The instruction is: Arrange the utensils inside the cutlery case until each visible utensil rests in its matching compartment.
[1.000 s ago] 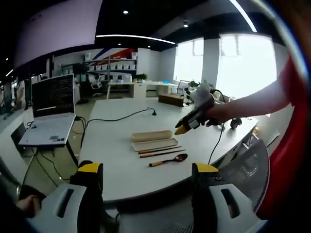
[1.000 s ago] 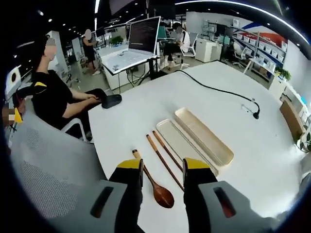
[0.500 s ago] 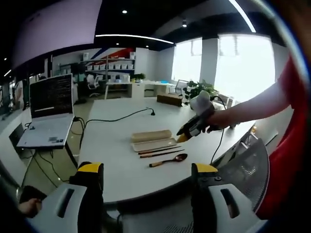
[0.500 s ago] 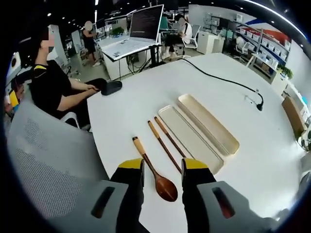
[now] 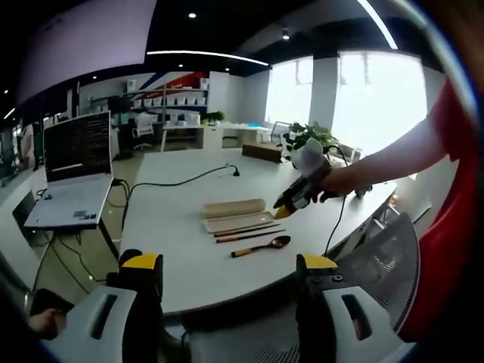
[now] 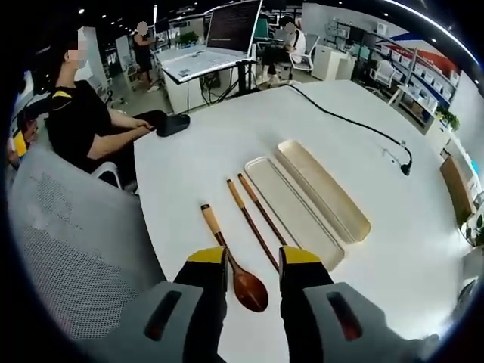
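Observation:
On the white table [image 6: 197,166] lie a beige cutlery case [image 6: 324,190] and its shallow lid [image 6: 291,213], side by side and both bare. Beside them are two wooden chopsticks [image 6: 253,219] and a wooden spoon [image 6: 214,231]. My right gripper [image 6: 253,259] is open over the spoon, whose bowl shows between the jaws. Farther back, my left gripper [image 5: 229,263] stands open off the table's near edge, with nothing between its fingers. In the left gripper view I see the case [image 5: 233,207], the chopsticks [image 5: 246,232], the spoon [image 5: 261,246] and the right gripper [image 5: 291,200] in a hand.
A laptop [image 5: 72,170] sits on a side desk and a black cable [image 6: 340,121] crosses the far table. A grey mesh chair [image 6: 68,249] stands at the near edge. A seated person in black [image 6: 83,128] is to the left, beside a dark object [image 6: 172,121].
The right gripper has sunk slightly and moved along toward the spoon. The utensils and case have not moved. The left gripper has barely shifted.

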The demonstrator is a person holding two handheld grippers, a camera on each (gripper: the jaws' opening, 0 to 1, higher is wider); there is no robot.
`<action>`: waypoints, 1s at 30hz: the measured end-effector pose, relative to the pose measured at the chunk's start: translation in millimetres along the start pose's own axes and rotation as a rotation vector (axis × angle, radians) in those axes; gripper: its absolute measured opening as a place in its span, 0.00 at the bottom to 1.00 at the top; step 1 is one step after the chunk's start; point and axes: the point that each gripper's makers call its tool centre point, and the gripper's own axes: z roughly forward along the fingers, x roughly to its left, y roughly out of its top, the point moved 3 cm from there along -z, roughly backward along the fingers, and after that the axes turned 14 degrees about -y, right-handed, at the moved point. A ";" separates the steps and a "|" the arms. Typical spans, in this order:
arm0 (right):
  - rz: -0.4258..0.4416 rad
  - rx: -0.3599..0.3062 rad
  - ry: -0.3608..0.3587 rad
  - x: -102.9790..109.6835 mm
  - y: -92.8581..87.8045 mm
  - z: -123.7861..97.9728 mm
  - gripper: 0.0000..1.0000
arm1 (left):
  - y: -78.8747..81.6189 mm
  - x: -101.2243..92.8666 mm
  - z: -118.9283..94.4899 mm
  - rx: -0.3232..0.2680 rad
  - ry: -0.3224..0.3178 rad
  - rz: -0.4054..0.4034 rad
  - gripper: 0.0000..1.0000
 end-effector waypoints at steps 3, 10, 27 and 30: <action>-0.023 -0.005 -0.003 -1.6 1.8 0.8 0.23 | 0.6 0.5 0.3 -0.006 -0.008 -0.005 0.72; -0.064 0.000 -0.006 -3.5 0.4 8.7 0.21 | -3.4 1.2 2.0 0.021 -0.017 0.010 0.70; -0.157 0.032 0.046 3.6 5.6 32.8 0.18 | -7.1 2.1 6.8 0.051 -0.027 0.008 0.69; -0.170 0.039 0.059 8.5 6.0 37.3 0.17 | -3.9 2.4 3.6 0.033 -0.031 0.002 0.68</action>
